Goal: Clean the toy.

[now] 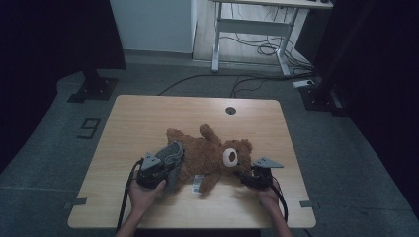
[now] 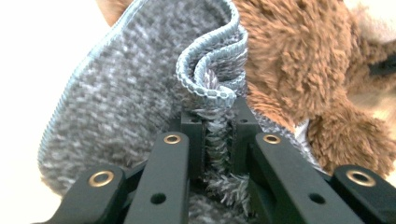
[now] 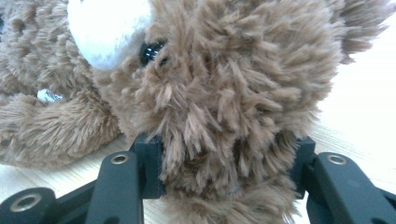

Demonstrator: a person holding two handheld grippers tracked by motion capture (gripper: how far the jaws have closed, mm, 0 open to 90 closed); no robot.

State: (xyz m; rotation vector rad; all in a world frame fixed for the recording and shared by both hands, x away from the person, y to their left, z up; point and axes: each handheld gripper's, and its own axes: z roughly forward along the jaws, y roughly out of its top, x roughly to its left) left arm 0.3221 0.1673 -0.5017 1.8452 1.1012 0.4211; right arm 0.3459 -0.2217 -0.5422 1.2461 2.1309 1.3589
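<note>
Item: brown teddy bear (image 1: pixel 212 155), lying on its back across the middle of my wooden worktop (image 1: pixel 148 118), head toward my right. Item: grey knitted garment (image 2: pixel 140 88), draped at the bear's legs, its folded edge pinched in my left fingers (image 2: pixel 217 135). My right fingers (image 3: pixel 224 163) are clamped on the bear's furry head.

My left tool (image 1: pixel 165 170) is clamped tight, jaws nearly together; my right tool (image 1: pixel 247 177) grips wider. Both forearms come in low, hands wrapped around the tools.
</note>
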